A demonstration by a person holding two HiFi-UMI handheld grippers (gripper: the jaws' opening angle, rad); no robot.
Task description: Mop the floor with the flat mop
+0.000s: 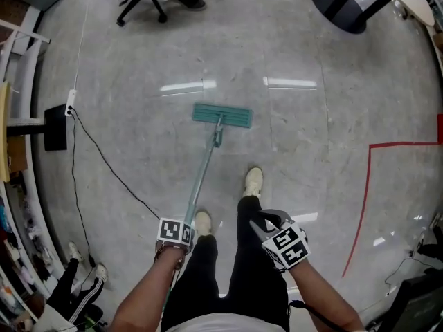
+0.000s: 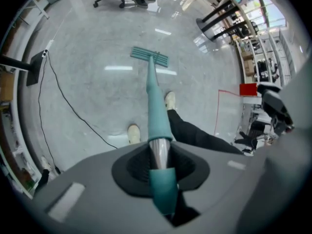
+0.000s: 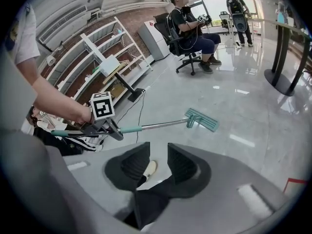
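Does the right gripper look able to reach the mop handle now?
Probably yes: the right gripper is open and empty, and nothing stands between it and the mop handle beside it.

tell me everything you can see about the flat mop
The flat mop is teal. Its slim rectangular head lies flat on the glossy grey floor, just ahead of the person's shoes. From the head's middle a long thin pole slants up and back toward the person; it looks like bare metal with teal sleeves. The left gripper has its jaws shut on a bare metal stretch near the upper end. Nothing else touches the mop.
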